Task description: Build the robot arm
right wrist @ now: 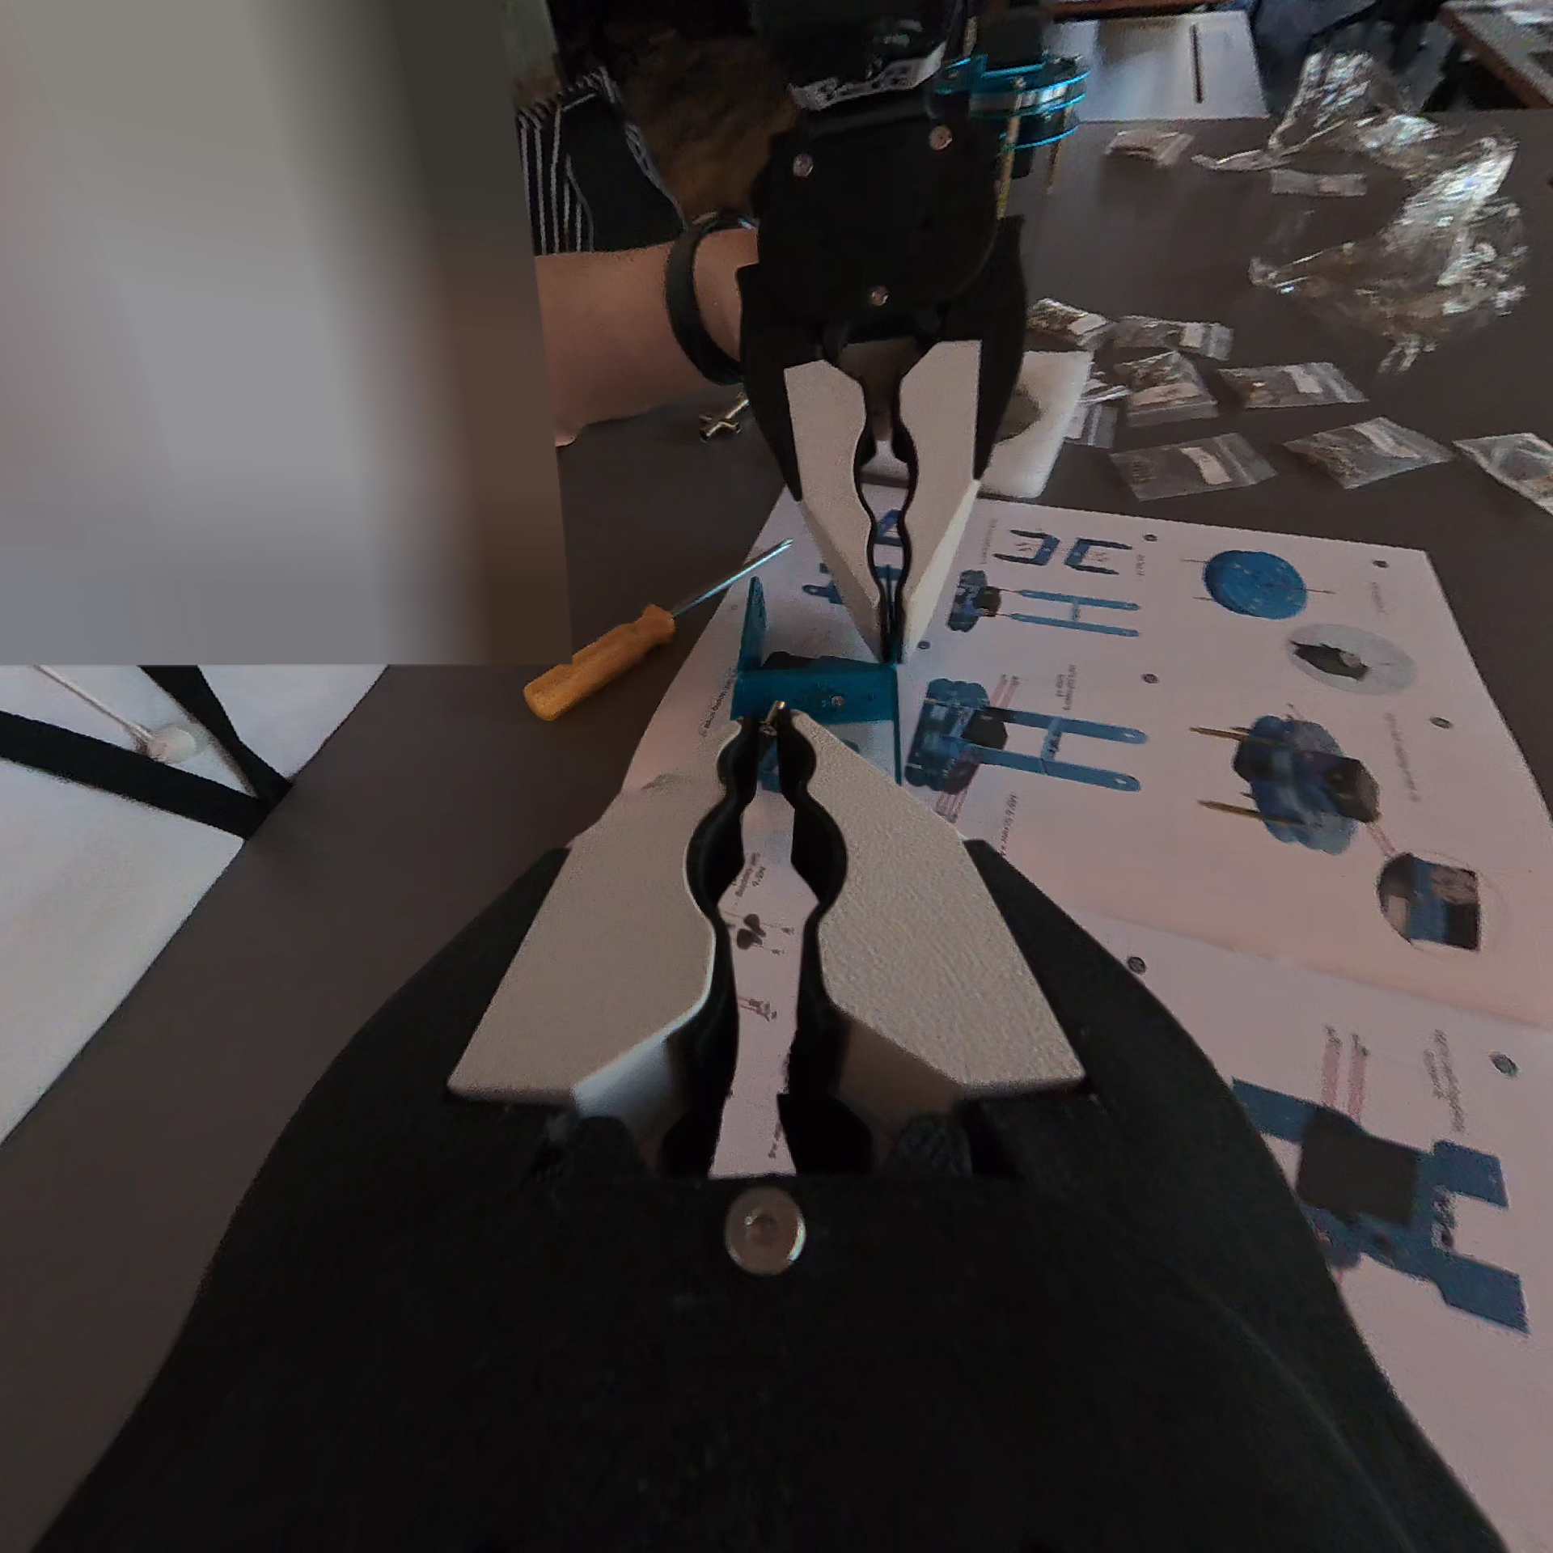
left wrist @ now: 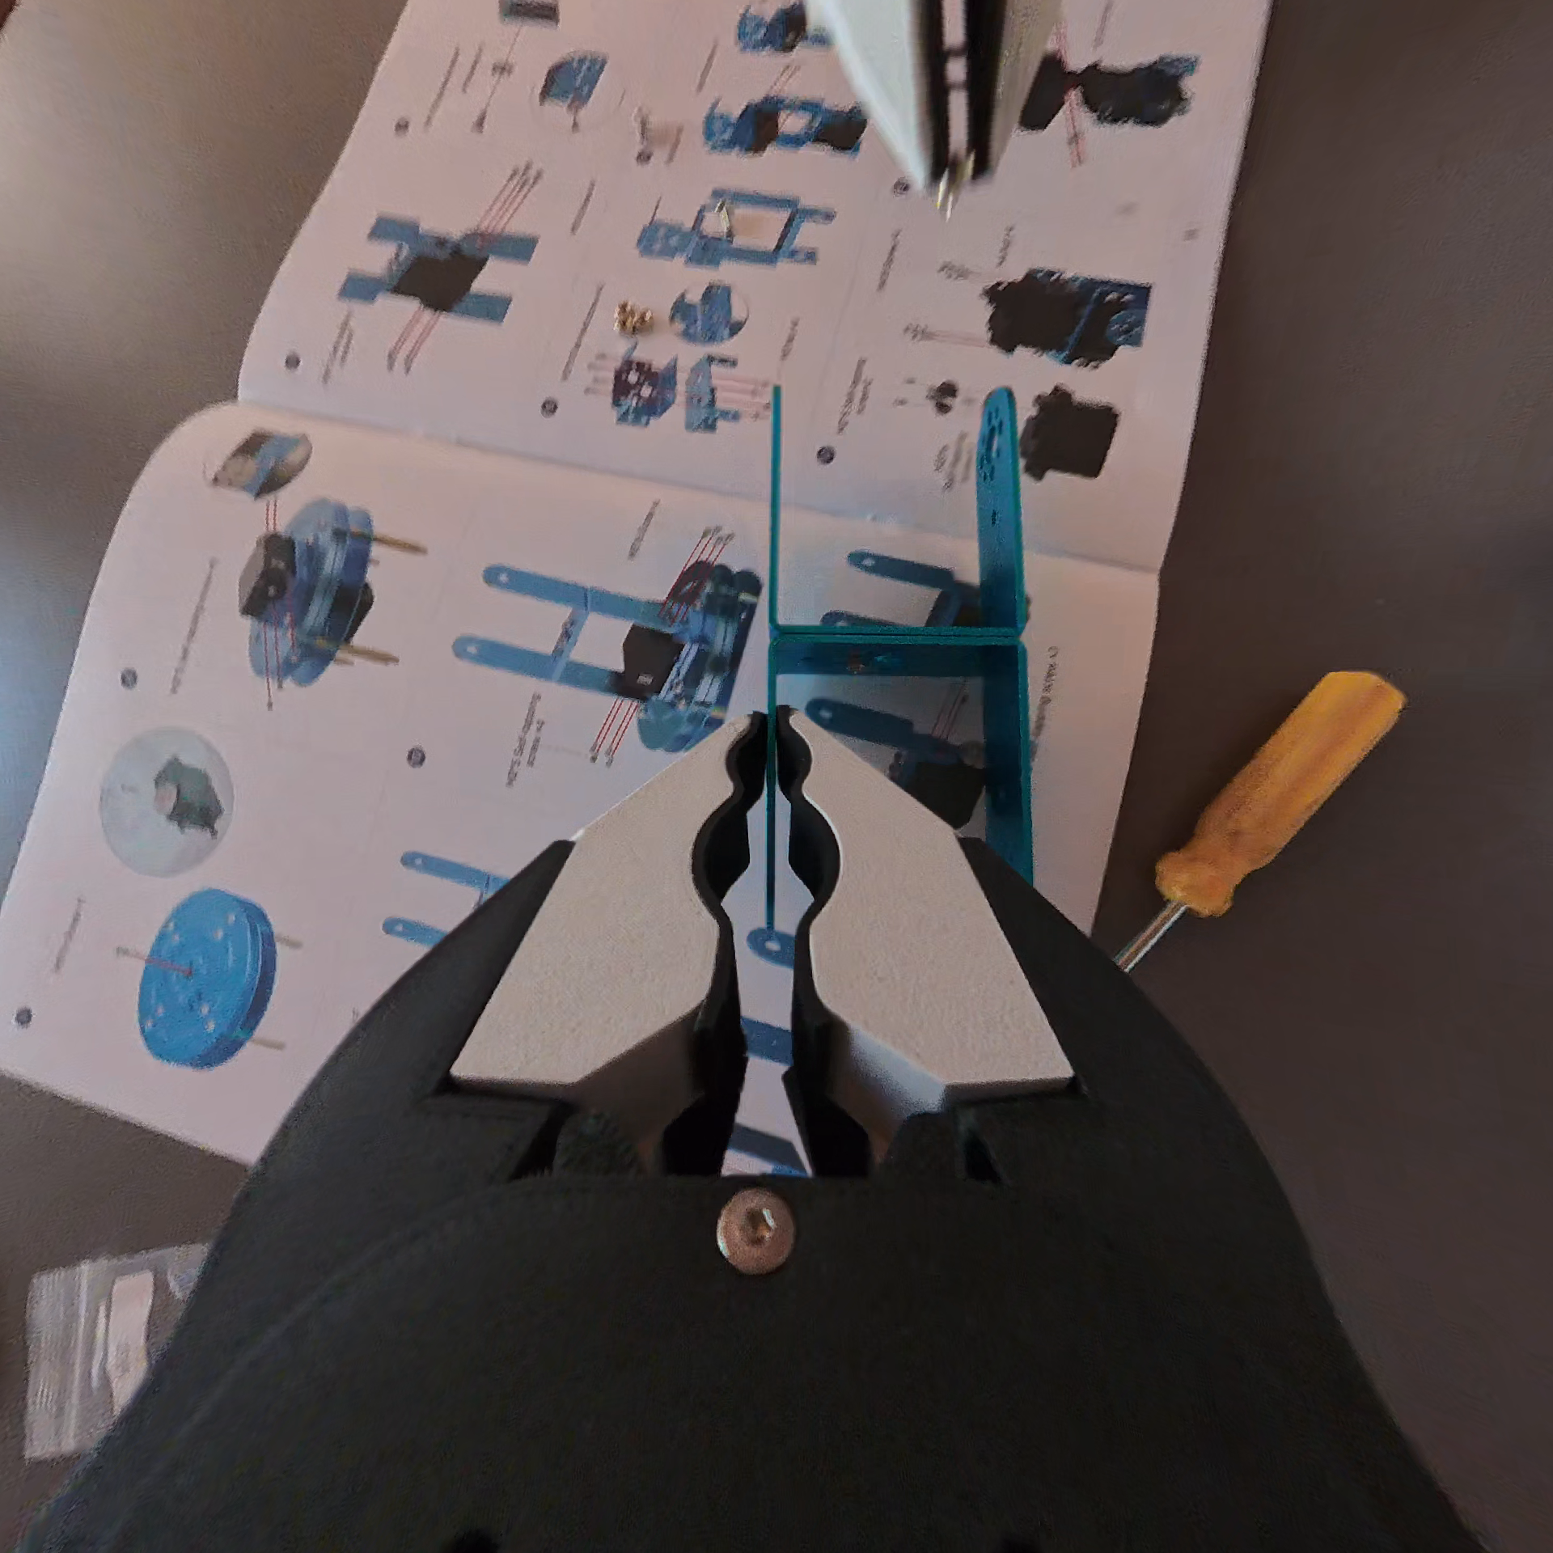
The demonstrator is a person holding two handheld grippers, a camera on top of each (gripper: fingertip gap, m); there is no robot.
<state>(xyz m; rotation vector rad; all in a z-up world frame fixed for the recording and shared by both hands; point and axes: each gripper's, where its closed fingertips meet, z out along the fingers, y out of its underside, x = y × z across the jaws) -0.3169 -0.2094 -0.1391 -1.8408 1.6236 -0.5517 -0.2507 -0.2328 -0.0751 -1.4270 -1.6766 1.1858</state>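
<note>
On a dark grey table (right wrist: 437, 840), a large assembly sheet (left wrist: 521, 471) printed with blue-and-black part diagrams lies unfolded, curling up at its left edge in the left wrist view; a crumpled clear plastic wrapper (right wrist: 1412, 218) and a scatter of small clear parts bags (right wrist: 1294, 395) sit at the far side of the table, well apart from the grippers; a person's forearm (right wrist: 622, 328) with a dark wristband reaches in behind the left gripper (right wrist: 891, 647), which points steeply down, its white fingers (right wrist: 828, 504) closed together on one thin wall of a blue metal bracket (left wrist: 1000, 605); the bracket, two U-shaped pieces set back to back, stands upright on the sheet near its edge; in the left wrist view that same left gripper (left wrist: 773, 723) pinches the wall edge-on between its tips; a screwdriver (left wrist: 1260, 815) with a yellow-orange handle lies flat on the bare table just beside the sheet and near the bracket; the right gripper (right wrist: 773, 727) hovers close to the bracket's cross plate, its tips pressed together on a small metal screw (right wrist: 771, 721); that screw (left wrist: 948, 195) pokes out below the right gripper's tips in the left wrist view; a few small brass pieces (left wrist: 634, 317) rest on the sheet farther off.
</note>
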